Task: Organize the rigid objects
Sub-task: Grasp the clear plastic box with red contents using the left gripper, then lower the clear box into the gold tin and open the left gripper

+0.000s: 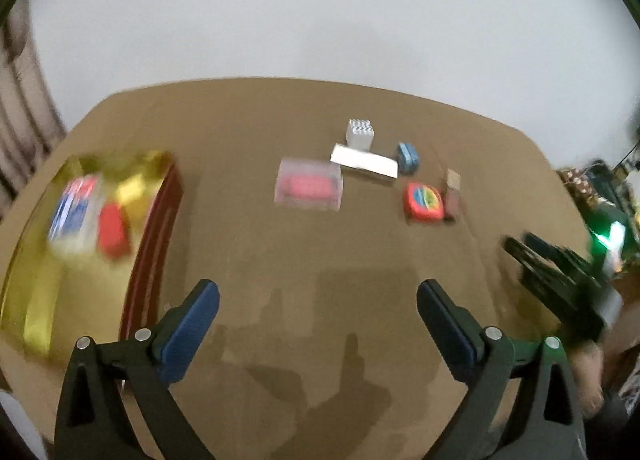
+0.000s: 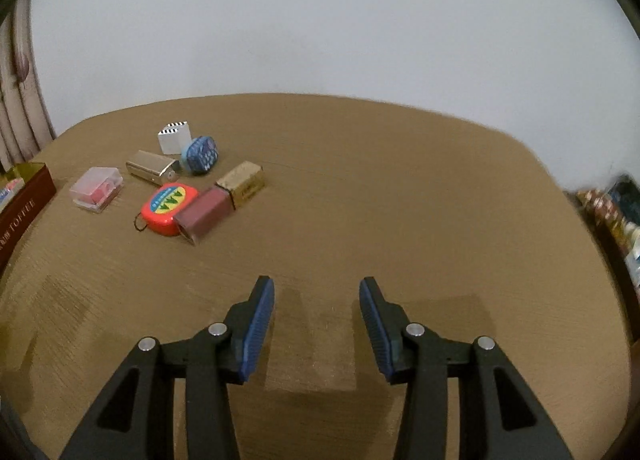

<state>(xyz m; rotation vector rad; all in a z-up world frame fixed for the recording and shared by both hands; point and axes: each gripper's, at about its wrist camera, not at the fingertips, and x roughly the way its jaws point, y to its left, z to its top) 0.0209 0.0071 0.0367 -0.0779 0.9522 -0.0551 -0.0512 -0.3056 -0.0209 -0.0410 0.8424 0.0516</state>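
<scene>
From the left wrist view, the left gripper (image 1: pixel 318 324) hangs above bare desk (image 1: pixel 248 131) with its jaws spread wide and nothing between them. To its left sits a gold box (image 1: pixel 36 300) with a dark red wall, already carrying a red item (image 1: pixel 113 234) and a blue-and-white pack (image 1: pixel 74 211), both blurred. Farther up the desk lie the loose pieces: a clear case (image 1: pixel 309 188) with something pink inside, a silver box (image 1: pixel 364 163), a small white box (image 1: pixel 360 133), a blue tin (image 1: pixel 409 157), a red tape measure (image 1: pixel 424 201) and a brownish block (image 1: pixel 453 195) just beside it. The other tool shows at the right edge, dark and smeared.

From the right wrist view, the right gripper (image 2: pixel 317 320) has its jaws partly apart and empty, over bare desk and well apart from the cluster at upper left. There the tape measure (image 2: pixel 166 209) touches a maroon block (image 2: pixel 204 215), which meets a gold cork-like block (image 2: pixel 242 181) end to end; the clear case (image 2: pixel 96 187), silver box (image 2: pixel 152 171), blue tin (image 2: pixel 200 155) and white box (image 2: pixel 174 136) lie around them. The box wall (image 2: pixel 24 207) shows at the left edge.

I judge both hands are between picks, with part of the sorting done. The next move calls for reaching up to one loose piece, probably the clear case nearest the box, straddling it squarely, closing, and carrying it across.
</scene>
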